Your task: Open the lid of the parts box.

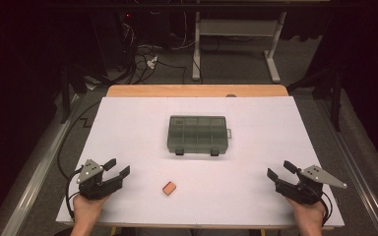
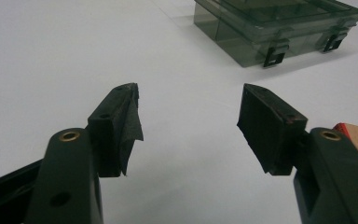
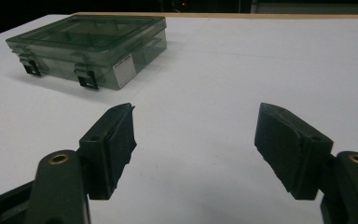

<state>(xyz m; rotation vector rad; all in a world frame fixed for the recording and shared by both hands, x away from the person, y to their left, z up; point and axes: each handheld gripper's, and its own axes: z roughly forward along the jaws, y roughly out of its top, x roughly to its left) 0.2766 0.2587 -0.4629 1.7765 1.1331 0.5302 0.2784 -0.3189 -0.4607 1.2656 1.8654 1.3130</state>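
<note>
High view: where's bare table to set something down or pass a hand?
Free: the wide strip between the compartment box and the right gripper; the stretch left of the box down to the left gripper; the band behind the box to the table's far edge. Tightest: the front middle, where the small orange block lies between the grippers, nearer the left one.
</note>
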